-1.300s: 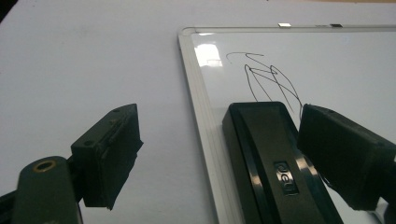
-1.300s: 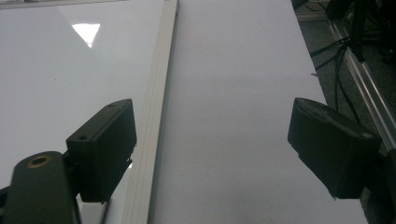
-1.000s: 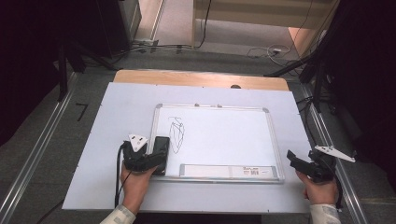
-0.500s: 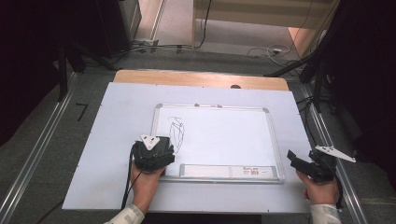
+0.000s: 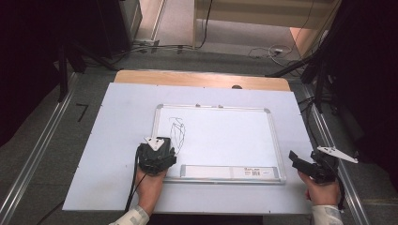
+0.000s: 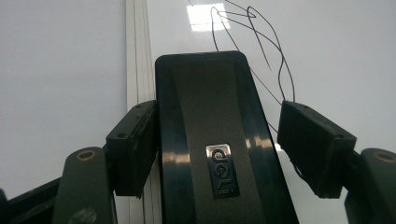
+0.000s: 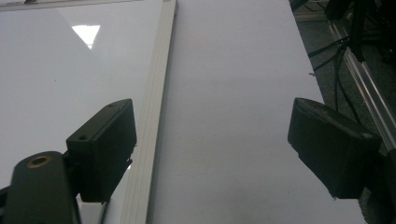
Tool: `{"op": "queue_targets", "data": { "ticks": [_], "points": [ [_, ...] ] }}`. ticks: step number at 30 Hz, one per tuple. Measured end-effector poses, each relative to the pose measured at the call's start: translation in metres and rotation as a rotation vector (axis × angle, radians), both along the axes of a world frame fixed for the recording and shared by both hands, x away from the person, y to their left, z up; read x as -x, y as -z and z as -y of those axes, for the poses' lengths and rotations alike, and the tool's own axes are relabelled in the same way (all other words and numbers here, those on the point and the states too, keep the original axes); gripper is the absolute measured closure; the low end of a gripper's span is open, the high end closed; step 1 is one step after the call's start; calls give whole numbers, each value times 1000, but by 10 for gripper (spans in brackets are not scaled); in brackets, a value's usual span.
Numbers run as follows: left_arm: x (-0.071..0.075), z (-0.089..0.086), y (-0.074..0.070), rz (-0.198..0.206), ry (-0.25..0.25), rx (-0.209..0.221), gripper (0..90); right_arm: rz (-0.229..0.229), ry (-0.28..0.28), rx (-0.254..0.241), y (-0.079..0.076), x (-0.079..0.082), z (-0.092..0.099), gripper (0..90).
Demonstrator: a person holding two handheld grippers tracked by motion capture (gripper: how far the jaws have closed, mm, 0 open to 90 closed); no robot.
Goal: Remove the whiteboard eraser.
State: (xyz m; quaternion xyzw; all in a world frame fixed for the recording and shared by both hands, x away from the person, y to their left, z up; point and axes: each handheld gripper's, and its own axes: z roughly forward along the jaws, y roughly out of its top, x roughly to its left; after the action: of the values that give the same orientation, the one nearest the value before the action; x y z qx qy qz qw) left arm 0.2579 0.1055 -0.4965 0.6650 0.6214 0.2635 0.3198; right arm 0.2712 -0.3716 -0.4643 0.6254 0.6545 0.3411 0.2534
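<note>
Left gripper (image 6: 212, 149) sits over the whiteboard's (image 5: 225, 140) near-left corner, jaws astride a black eraser (image 6: 210, 135) that lies flat on the board beside its left frame. Jaws have just been closing with the eraser between them — the left pad (image 6: 133, 147) touches or nearly touches the eraser's side, the right pad stands clearly off it, bare board showing in the gap. Not yet a grip. In the high view the left gripper (image 5: 157, 157) covers most of the eraser. A thin black scribble (image 5: 177, 131) runs on the board just beyond the eraser's far end.

Right gripper (image 7: 212, 154) hangs with its jaws wide apart and nothing between them — one pad over the whiteboard's right frame, the other over the white table (image 5: 117, 140). In the high view it sits at the table's near-right edge (image 5: 293, 158), well apart from the eraser.
</note>
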Motion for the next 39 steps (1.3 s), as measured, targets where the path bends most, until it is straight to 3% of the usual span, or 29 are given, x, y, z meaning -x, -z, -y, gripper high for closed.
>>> {"op": "queue_targets", "data": {
  "ticks": [6,13,22,29,39],
  "points": [
    [-1,-1,1,3,-11,7,389,2,-2,1,0,0,0,142],
    [-2,-1,0,7,34,-10,409,1,-4,1,0,0,0,142],
    [0,2,3,20,12,-6,401,0,-1,2,0,-1,-1,142],
    [-3,3,5,4,3,-6,394,1,-1,1,0,-1,-1,141],
    [-3,2,4,1,22,-12,408,1,-3,2,0,-1,-1,142]
  ]
}}
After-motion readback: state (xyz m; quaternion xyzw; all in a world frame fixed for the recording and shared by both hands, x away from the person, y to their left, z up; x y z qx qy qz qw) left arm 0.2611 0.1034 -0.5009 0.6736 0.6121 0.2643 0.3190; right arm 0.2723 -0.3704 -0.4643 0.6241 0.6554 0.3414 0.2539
